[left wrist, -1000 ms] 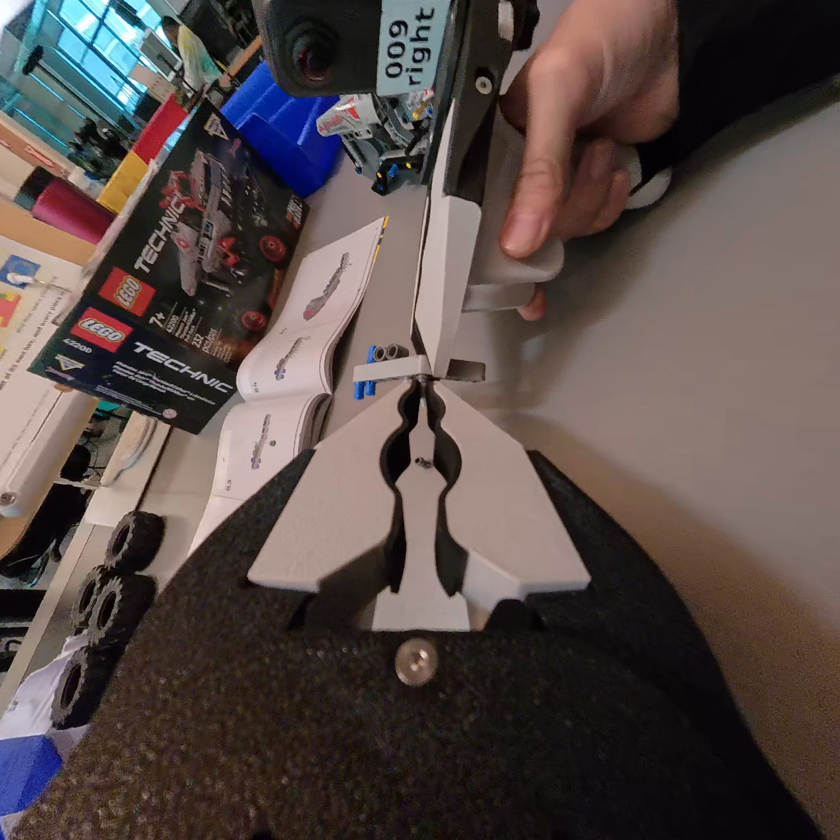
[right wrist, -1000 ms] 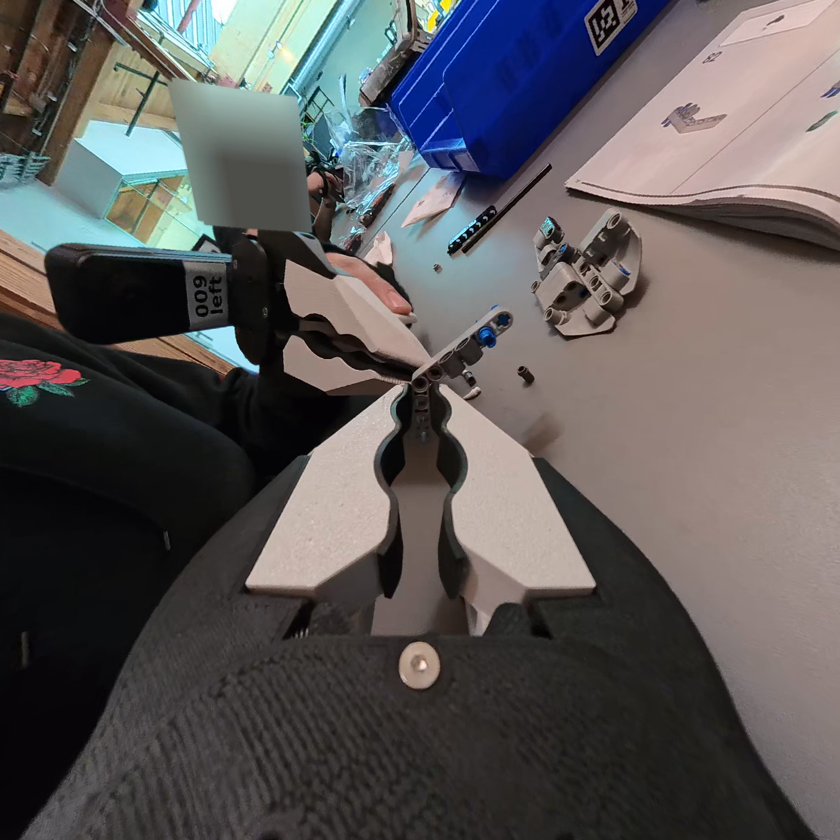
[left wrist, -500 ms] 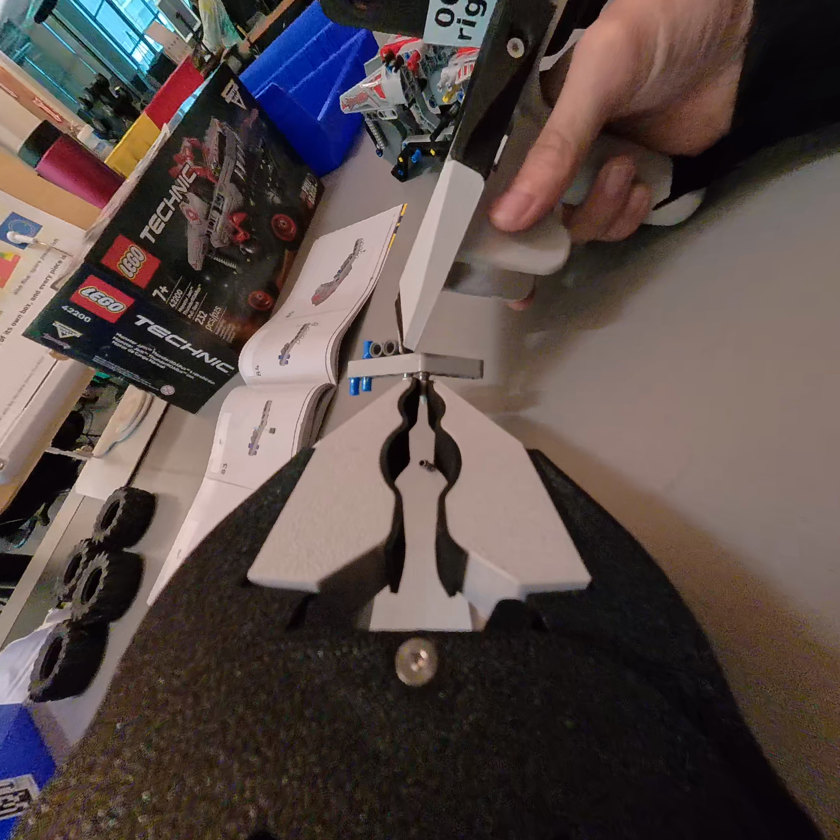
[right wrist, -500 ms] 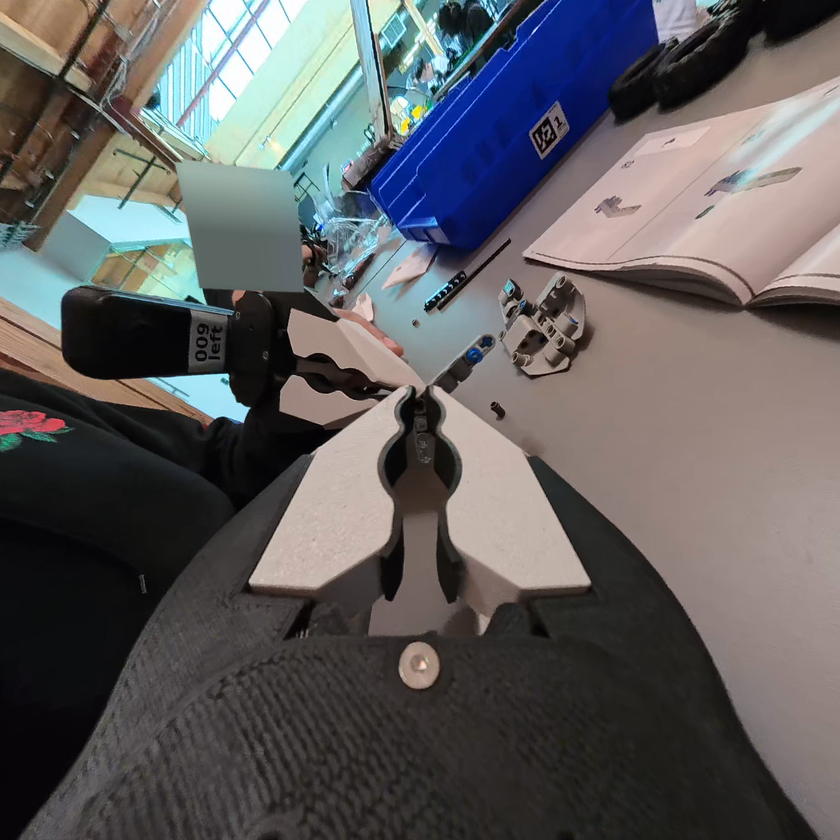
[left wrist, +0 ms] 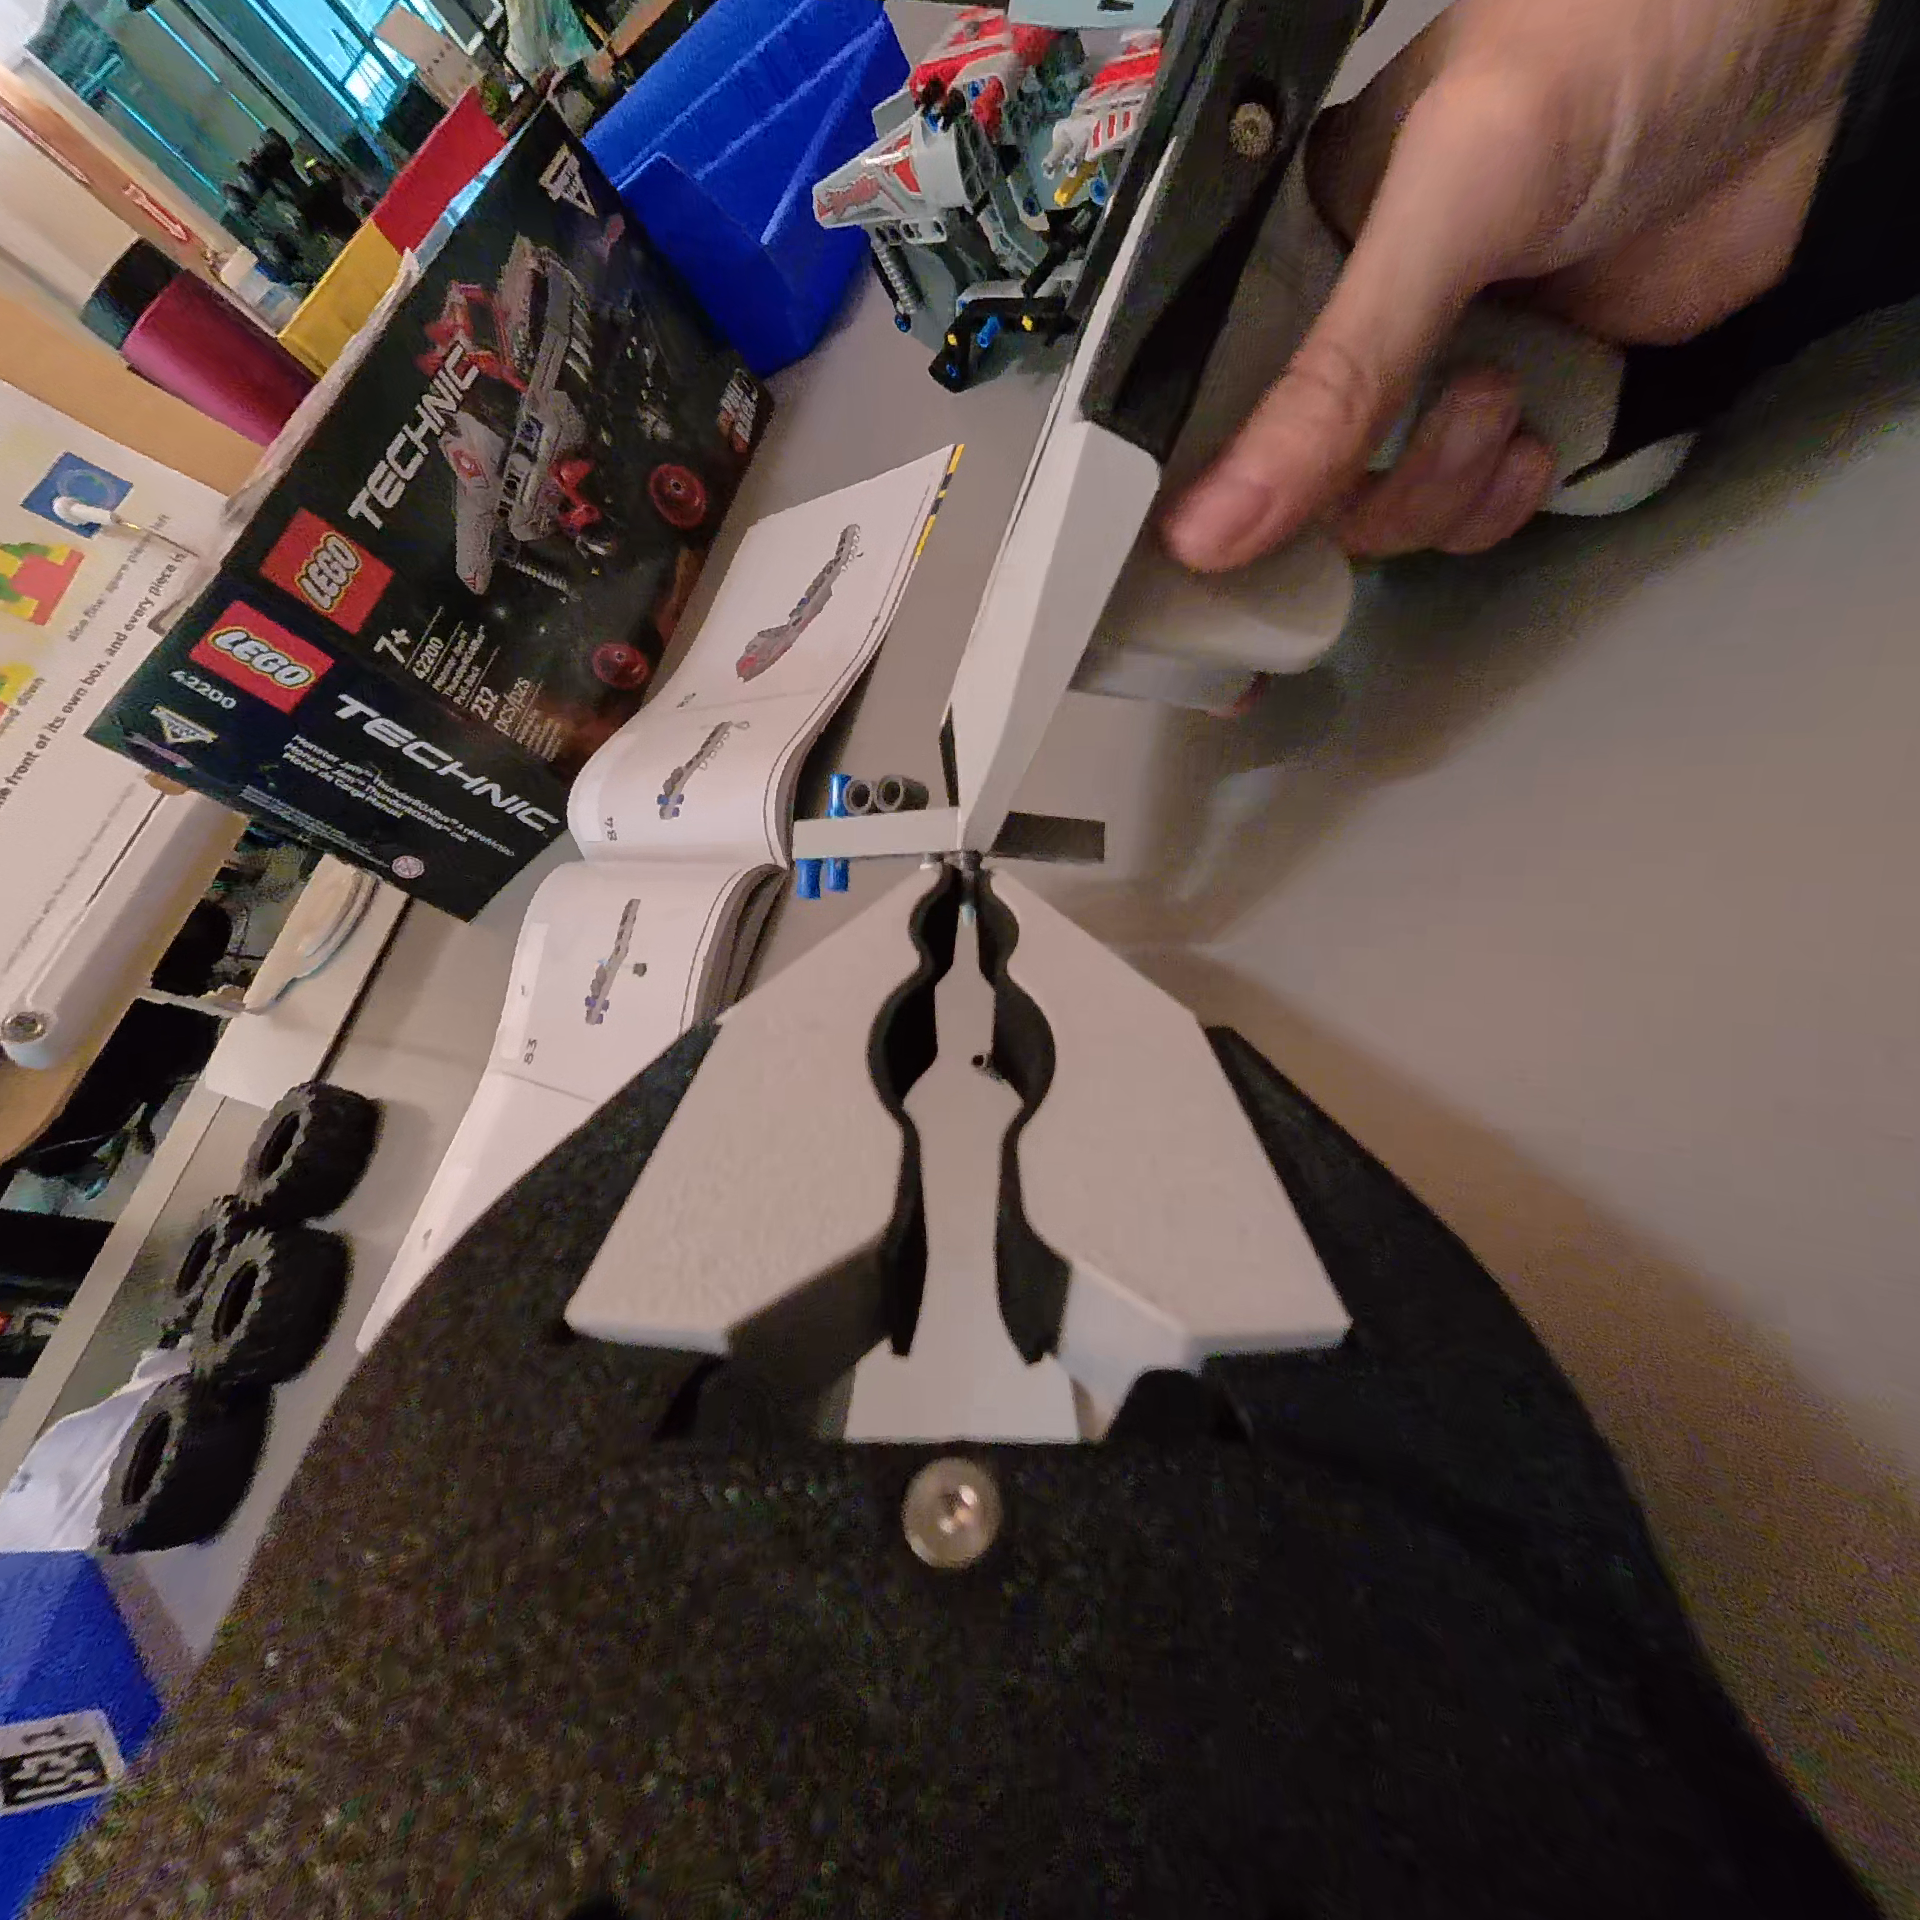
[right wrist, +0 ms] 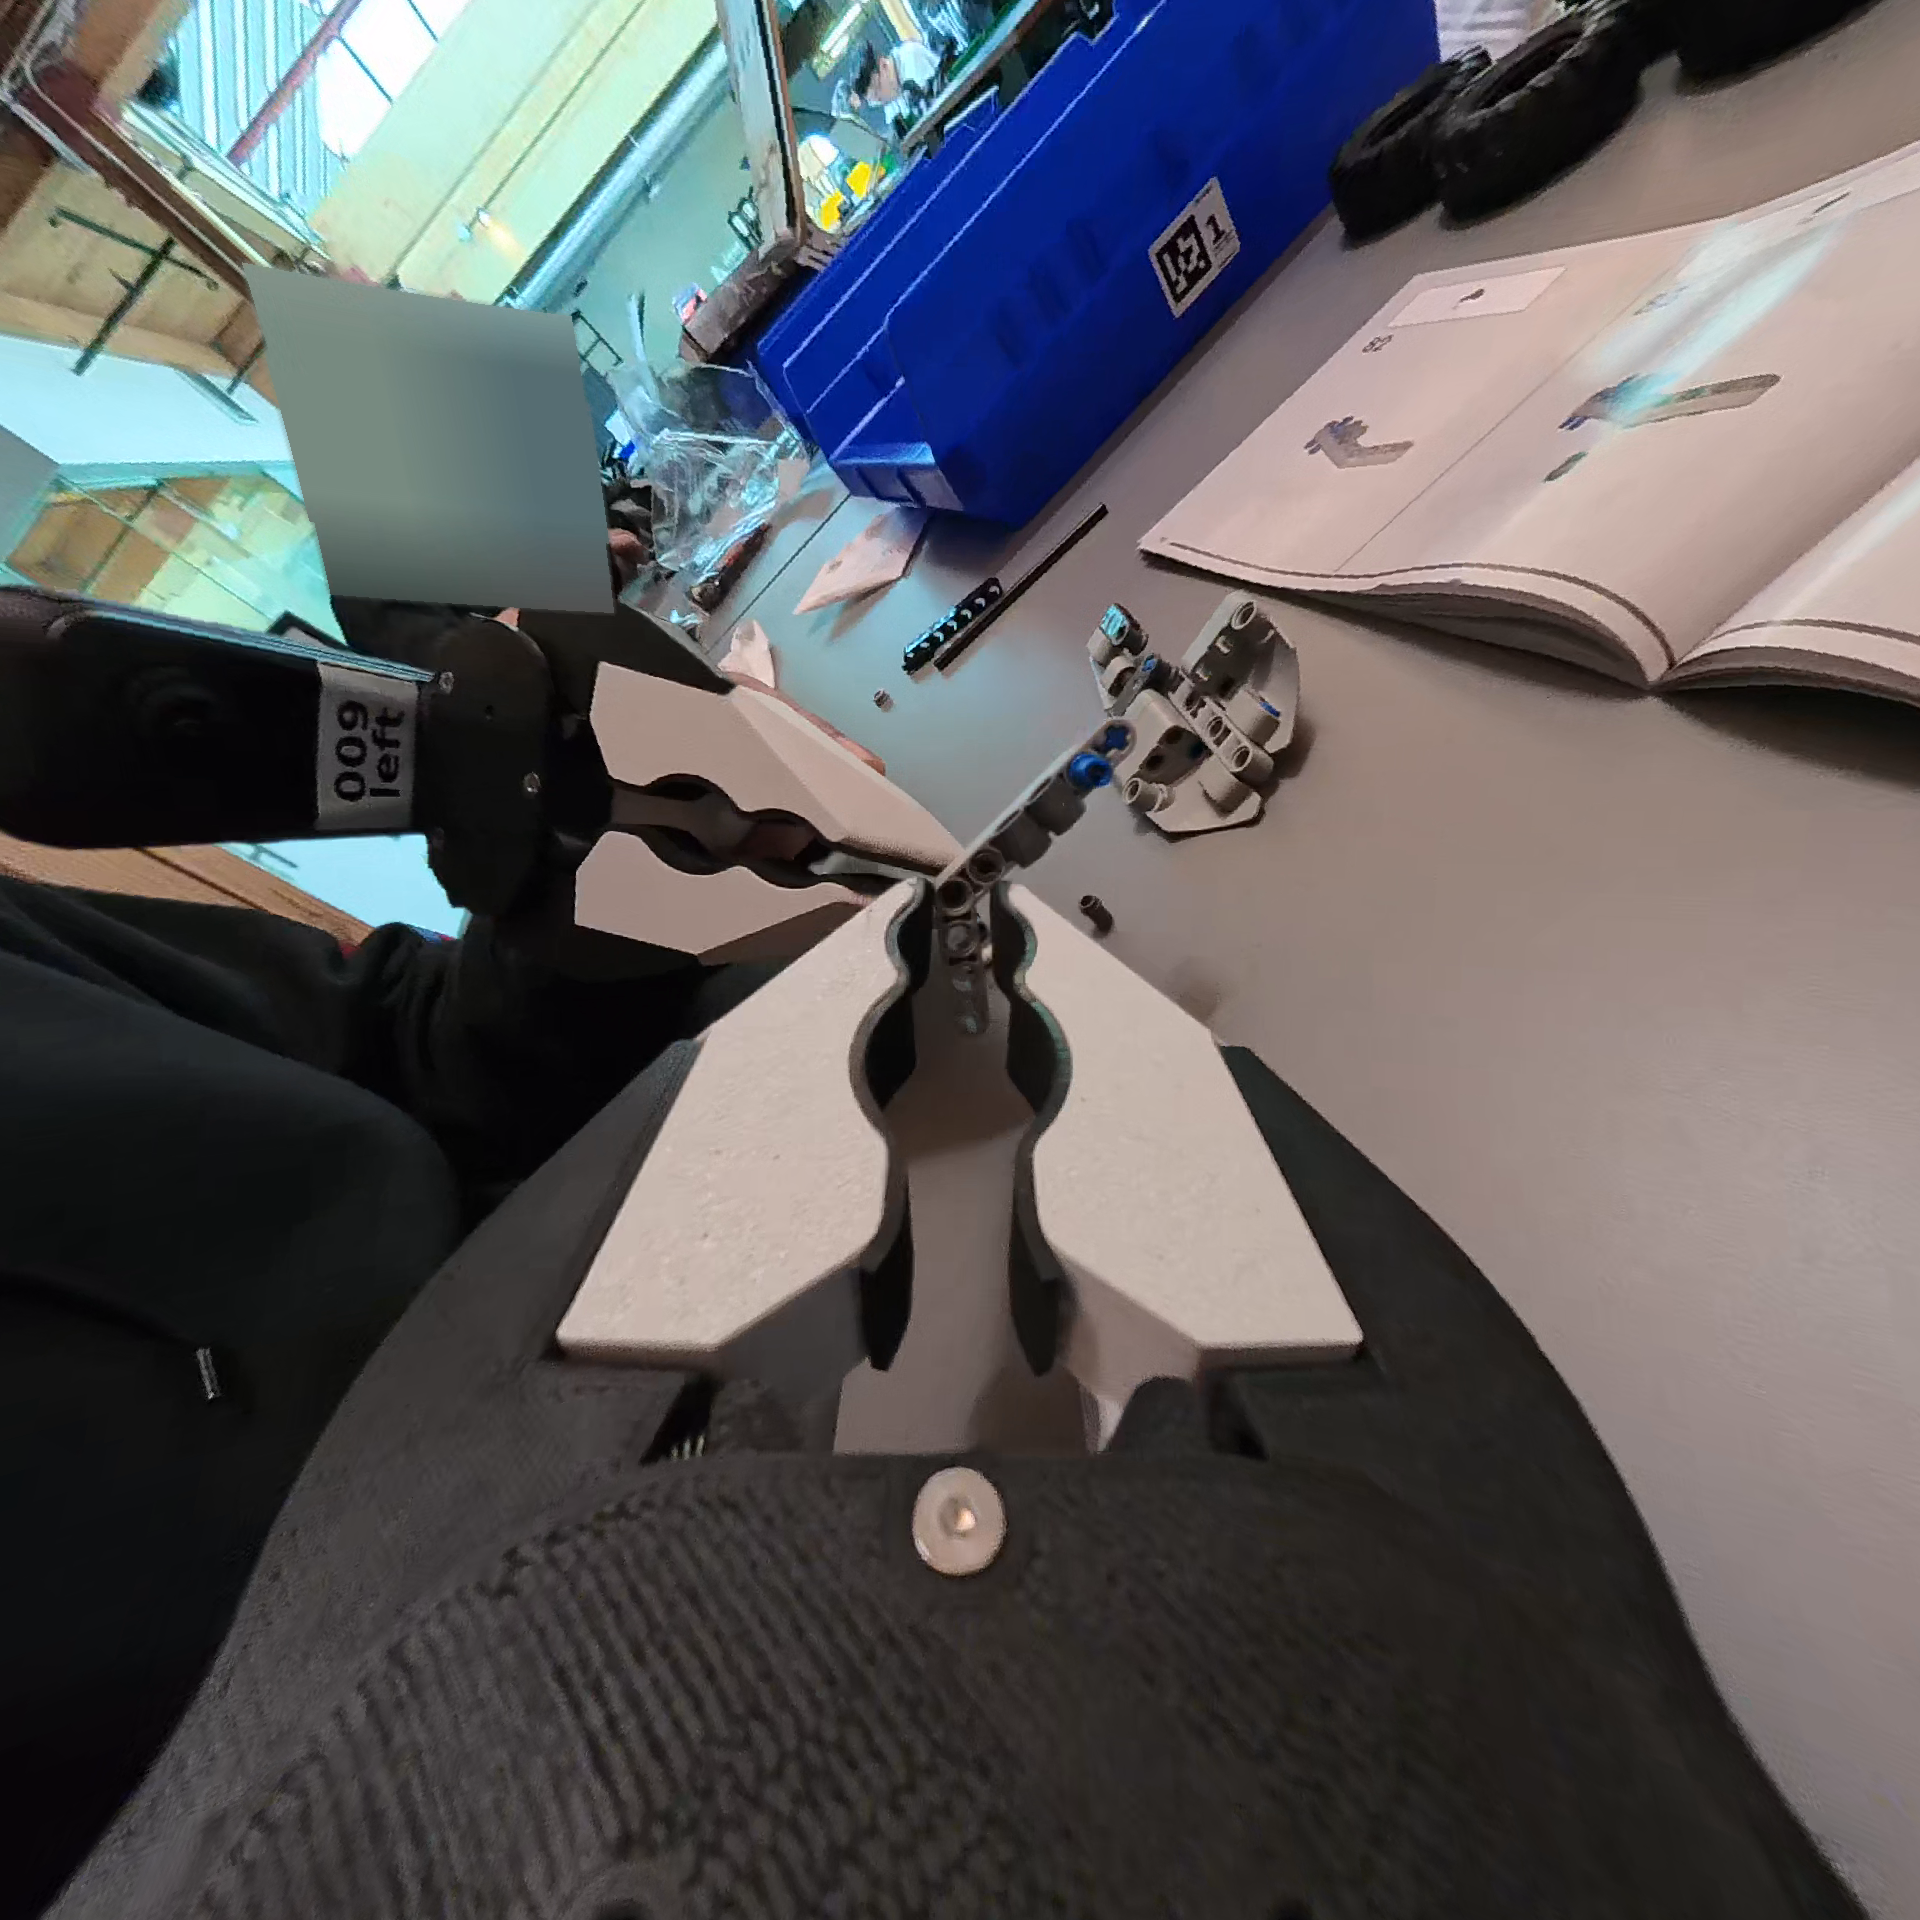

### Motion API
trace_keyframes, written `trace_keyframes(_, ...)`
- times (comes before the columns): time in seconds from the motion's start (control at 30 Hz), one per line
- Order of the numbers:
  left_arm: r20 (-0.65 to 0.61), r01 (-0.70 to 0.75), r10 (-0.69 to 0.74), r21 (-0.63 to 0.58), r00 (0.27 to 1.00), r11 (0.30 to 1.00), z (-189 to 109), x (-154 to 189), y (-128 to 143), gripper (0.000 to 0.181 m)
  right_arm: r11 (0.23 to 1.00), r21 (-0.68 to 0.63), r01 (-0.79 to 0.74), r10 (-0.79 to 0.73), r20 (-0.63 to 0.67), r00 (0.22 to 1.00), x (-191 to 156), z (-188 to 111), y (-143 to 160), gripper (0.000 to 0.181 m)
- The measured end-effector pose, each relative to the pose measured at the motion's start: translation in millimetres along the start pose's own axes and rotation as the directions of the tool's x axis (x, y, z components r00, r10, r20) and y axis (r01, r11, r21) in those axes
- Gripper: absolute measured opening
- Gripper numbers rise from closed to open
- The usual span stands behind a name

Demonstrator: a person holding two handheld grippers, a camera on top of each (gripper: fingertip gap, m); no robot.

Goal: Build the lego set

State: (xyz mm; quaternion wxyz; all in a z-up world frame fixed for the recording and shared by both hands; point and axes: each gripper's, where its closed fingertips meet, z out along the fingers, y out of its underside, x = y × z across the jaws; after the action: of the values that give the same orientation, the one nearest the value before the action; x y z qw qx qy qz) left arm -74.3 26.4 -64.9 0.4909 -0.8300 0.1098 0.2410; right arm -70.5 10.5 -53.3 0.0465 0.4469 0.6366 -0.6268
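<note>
A light grey beam (right wrist: 1023,821) with holes and blue pins (right wrist: 1096,756) at its far end is held above the grey table. My right gripper (right wrist: 961,904) is shut on the beam's near end. In the left wrist view the beam (left wrist: 873,831) lies crosswise, and the right gripper (left wrist: 971,831) comes down on it from above, with a hand on its handle. My left gripper (left wrist: 961,878) is shut on a small grey pin (left wrist: 966,864) and its tips touch the beam's side. The left gripper also shows in the right wrist view (right wrist: 925,862).
On the table are a grey sub-assembly (right wrist: 1195,727), an open instruction booklet (right wrist: 1558,468), a black beam (right wrist: 956,634), loose dark pins (right wrist: 1093,912) and a blue bin (right wrist: 1039,312). The set's box (left wrist: 416,582), black tyres (left wrist: 239,1299) and the partly built model (left wrist: 966,187) show in the left wrist view.
Both grippers stay shut at the beam. The right gripper has tilted, so the beam now lies level across the left view. The booklet and tyres have come further into the right view.
</note>
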Motion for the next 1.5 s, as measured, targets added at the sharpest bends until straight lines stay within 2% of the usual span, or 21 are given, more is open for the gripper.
trace_keyframes(0.07, 0.035, -0.054, 0.055, -0.02, 0.998, 0.998, 0.0, -2.3, 0.9, 0.0, 0.999, 0.007, -0.032, 0.032, -0.007, 0.999, 1.6, 1.3, 0.7, 0.008)
trace_keyframes(0.13, 0.087, -0.182, 0.188, -0.067, 0.978, 0.981, -0.9, -3.8, 1.4, 0.0, 0.992, 0.051, -0.116, 0.115, 0.024, 0.993, 0.8, 2.3, -1.5, 0.008)
trace_keyframes(0.23, 0.146, -0.419, 0.452, -0.211, 0.88, 0.883, 2.1, -4.5, 6.7, 0.0, 0.98, 0.051, -0.193, 0.192, 0.019, 0.981, 4.4, 3.2, 0.3, 0.008)
trace_keyframes(0.3, 0.156, -0.488, 0.536, -0.263, 0.83, 0.832, 4.0, -4.7, 8.3, 0.0, 0.972, 0.037, -0.231, 0.231, -0.008, 0.973, 9.6, 4.7, 4.1, 0.008)
trace_keyframes(0.33, 0.169, -0.482, 0.53, -0.255, 0.831, 0.838, 3.9, -5.5, 6.7, 0.0, 0.972, 0.04, -0.234, 0.234, -0.012, 0.972, 10.4, 4.6, 3.8, 0.008)
trace_keyframes(0.43, 0.19, -0.373, 0.394, -0.14, 0.899, 0.917, 3.1, -7.6, -1.4, 0.0, 0.966, 0.071, -0.248, 0.246, 0.034, 0.969, 6.9, 0.7, -2.1, 0.008)
trace_keyframes(0.5, 0.187, -0.284, 0.291, -0.065, 0.938, 0.957, 0.8, -8.9, -6.2, 0.008, 0.959, 0.086, -0.27, 0.264, 0.074, 0.962, 4.5, -1.9, -5.9, 0.008)
trace_keyframes(0.6, 0.174, -0.206, 0.208, -0.031, 0.962, 0.978, -3.1, -13.6, -4.5, 0.016, 0.95, 0.1, -0.296, 0.285, 0.111, 0.952, 2.8, -5.0, -9.3, 0.008)
trace_keyframes(0.7, 0.162, -0.172, 0.171, -0.011, 0.972, 0.985, -6.7, -15.2, -2.5, 0.014, 0.942, 0.108, -0.318, 0.302, 0.141, 0.943, 1.7, -7.4, -11.8, 0.008)
trace_keyframes(0.83, 0.163, -0.242, 0.239, 0.003, 0.957, 0.97, -7.8, -10.4, -7.9, 0.0, 0.947, 0.089, -0.31, 0.295, 0.148, 0.944, -0.6, -5.5, -9.8, 0.008)
trace_keyframes(1.07, 0.18, -0.324, 0.324, -0.031, 0.929, 0.946, -7.7, -9.6, -7.4, 0.0, 0.95, 0.086, -0.299, 0.287, 0.134, 0.949, -0.2, -4.9, -8.6, 0.008)
trace_keyframes(1.37, 0.147, -0.319, 0.317, -0.013, 0.937, 0.948, -10.9, -3.7, -7.8, 0.004, 0.954, 0.055, -0.295, 0.284, 0.153, 0.946, -4.0, -2.7, -5.2, 0.008)
trace_keyframes(1.5, 0.125, -0.281, 0.28, -0.01, 0.952, 0.96, -12.8, -4.4, -6.8, 0.002, 0.961, 0.041, -0.273, 0.266, 0.124, 0.956, -2.7, 0.2, -1.8, 0.008)
